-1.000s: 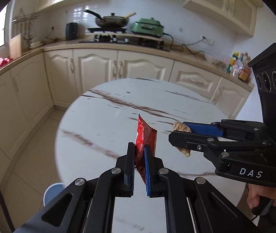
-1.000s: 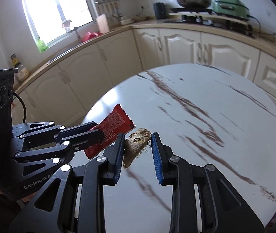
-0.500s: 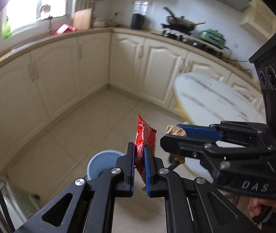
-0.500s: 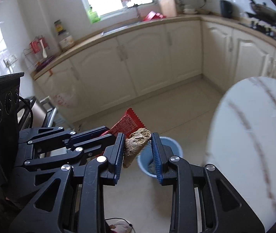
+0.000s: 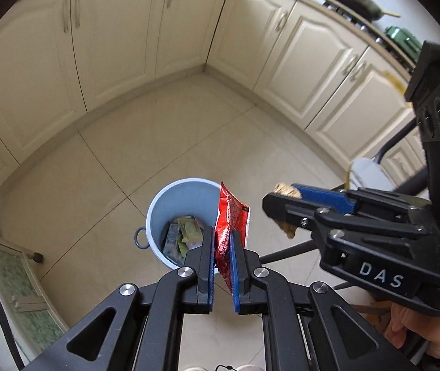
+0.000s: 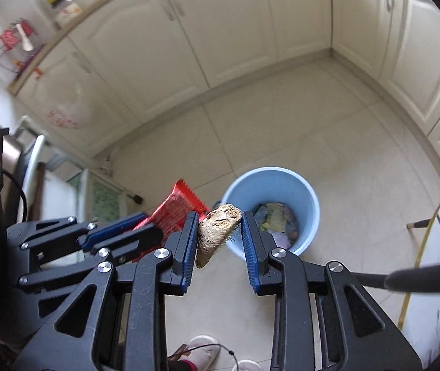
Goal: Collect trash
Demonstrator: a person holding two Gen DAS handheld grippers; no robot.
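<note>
slippers (image 6: 203,347) on floor show only in right wrist view; pan (image 5: 357,0) on stove only in left wrist view. left gripper (image 5: 221,261) clenched on red wrapper (image 5: 230,232), long axis upright, top edge pointing away over blue bin (image 5: 170,198) rim. right gripper (image 6: 218,241) grasps brown scrap (image 6: 217,232), long axis slanted, blunt end up toward bin, narrow end down. both held above floor near bin holding trash.

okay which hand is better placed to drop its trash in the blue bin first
Probably the left: the left gripper holds the red wrapper over the blue bin rim, while the right gripper's brown scrap hangs beside it.
</note>
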